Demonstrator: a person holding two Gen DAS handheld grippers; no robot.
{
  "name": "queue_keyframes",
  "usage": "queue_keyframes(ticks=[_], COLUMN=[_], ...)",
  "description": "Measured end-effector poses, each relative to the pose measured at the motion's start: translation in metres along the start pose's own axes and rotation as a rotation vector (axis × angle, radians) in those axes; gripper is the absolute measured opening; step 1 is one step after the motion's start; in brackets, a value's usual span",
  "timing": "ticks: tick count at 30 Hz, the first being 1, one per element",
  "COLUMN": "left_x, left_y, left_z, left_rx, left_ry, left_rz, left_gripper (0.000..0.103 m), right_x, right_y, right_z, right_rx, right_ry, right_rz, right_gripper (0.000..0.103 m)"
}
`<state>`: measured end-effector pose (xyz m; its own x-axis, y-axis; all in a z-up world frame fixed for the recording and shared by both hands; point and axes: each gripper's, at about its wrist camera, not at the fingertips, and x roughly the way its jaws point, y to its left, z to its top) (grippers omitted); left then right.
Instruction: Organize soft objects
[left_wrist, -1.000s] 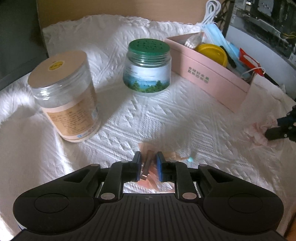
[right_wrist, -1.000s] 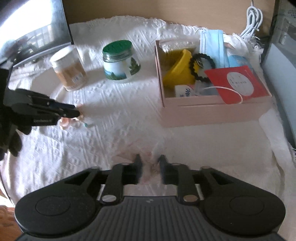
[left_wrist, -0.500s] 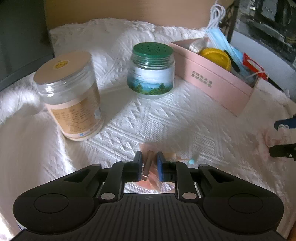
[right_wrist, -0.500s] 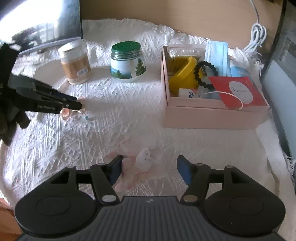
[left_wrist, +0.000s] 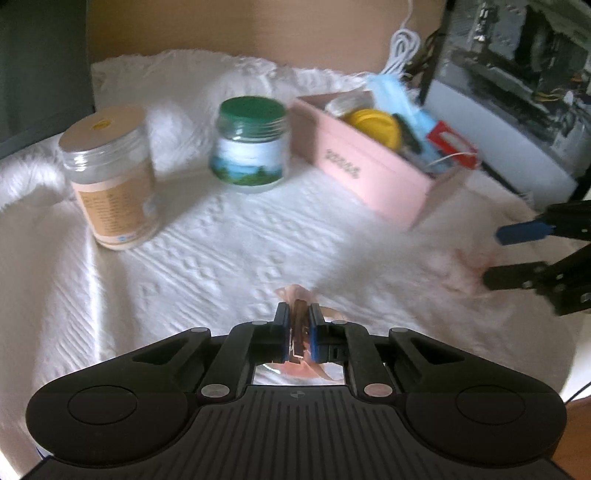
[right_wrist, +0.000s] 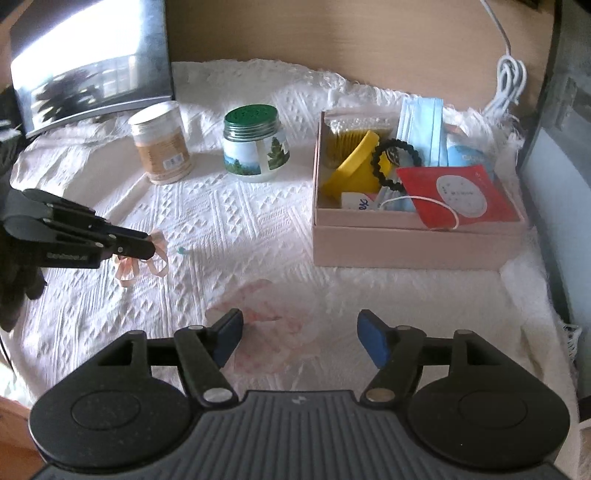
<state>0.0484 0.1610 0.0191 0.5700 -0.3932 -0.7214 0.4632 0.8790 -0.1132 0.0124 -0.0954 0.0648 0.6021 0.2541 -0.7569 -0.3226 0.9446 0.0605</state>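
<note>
The left claw (left_wrist: 297, 330) is clamped on a peach ribbon (right_wrist: 142, 264), held just above the white cloth (right_wrist: 229, 218). The right claw (right_wrist: 299, 338) is opening over a pale pink fabric piece (right_wrist: 269, 325), not gripping it, near the pink box (right_wrist: 413, 247).

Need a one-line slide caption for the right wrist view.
Right gripper opening over a pink cloth; left gripper shut on a ribbon bow beside the pink box.
</note>
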Motion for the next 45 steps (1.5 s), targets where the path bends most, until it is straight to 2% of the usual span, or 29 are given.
queue_keyframes(ticks=[3, 6, 11, 14, 15, 16, 17, 19, 21, 23, 30, 33, 36, 38, 42, 43, 45], left_x=[-0.009, -0.011, -0.008, -0.009, -0.011, -0.013, -0.014, -0.017, -0.023, -0.029, -0.024, -0.016, -0.012, -0.007, 0.018, 0.027, 0.056], left_y=[-0.017, -0.033, -0.059, -0.069, -0.072, -0.074, -0.077, -0.080, -0.084, -0.089, -0.112, -0.116, -0.114, -0.111, -0.099, -0.097, -0.093], left_z=[-0.001, -0.004, -0.011, -0.015, -0.016, -0.017, -0.017, -0.015, -0.011, -0.006, 0.013, 0.031, 0.064, 0.092, 0.142, 0.150, 0.166], left_rx=[-0.022, -0.049, -0.070, -0.097, -0.086, -0.076, -0.061, -0.062, -0.046, -0.029, 0.050, 0.047, 0.019, -0.017, -0.129, -0.153, -0.198], left_ry=[-0.013, -0.009, -0.019, 0.005, 0.009, 0.012, 0.016, 0.030, 0.011, -0.008, -0.032, -0.063, -0.131, -0.191, -0.364, -0.381, -0.344], left_rz=[-0.005, 0.008, 0.045, 0.070, 0.082, 0.094, 0.104, 0.119, 0.102, 0.077, -0.040, -0.090, -0.119, -0.153, -0.197, -0.197, -0.168], left_gripper=[0.013, 0.013, 0.013, 0.013, 0.013, 0.013, 0.013, 0.013, 0.013, 0.013, 0.013, 0.013, 0.013, 0.013, 0.014, 0.016, 0.018], right_x=[-0.008, -0.010, 0.007, 0.026, 0.028, 0.027, 0.026, 0.022, 0.014, 0.003, -0.058, -0.079, -0.094, -0.100, -0.104, -0.104, -0.103], right_y=[0.002, 0.004, 0.010, 0.012, 0.011, 0.011, 0.012, 0.011, -0.001, -0.011, -0.040, -0.054, -0.066, -0.072, -0.079, -0.080, -0.081], right_z=[-0.006, -0.009, -0.012, -0.011, -0.011, -0.010, -0.009, -0.005, 0.000, 0.005, 0.005, -0.002, -0.012, -0.018, -0.025, -0.025, -0.023], right_rx=[-0.074, -0.140, -0.220, -0.199, -0.188, -0.183, -0.184, -0.149, -0.071, -0.026, 0.058, 0.099, 0.152, 0.186, 0.238, 0.247, 0.254], right_ry=[-0.002, 0.000, 0.022, 0.067, 0.069, 0.064, 0.064, 0.081, 0.104, 0.107, -0.005, -0.052, -0.080, -0.086, -0.108, -0.111, -0.111], right_rz=[0.030, 0.045, 0.126, 0.155, 0.174, 0.192, 0.198, 0.156, 0.184, 0.164, 0.067, 0.018, -0.035, -0.068, -0.112, -0.121, -0.138], right_gripper=[0.069, 0.073, 0.074, 0.071, 0.061, 0.040, 0.032, 0.019, 0.018, 0.016, 0.016, 0.016, 0.016, 0.016, 0.016, 0.016, 0.016])
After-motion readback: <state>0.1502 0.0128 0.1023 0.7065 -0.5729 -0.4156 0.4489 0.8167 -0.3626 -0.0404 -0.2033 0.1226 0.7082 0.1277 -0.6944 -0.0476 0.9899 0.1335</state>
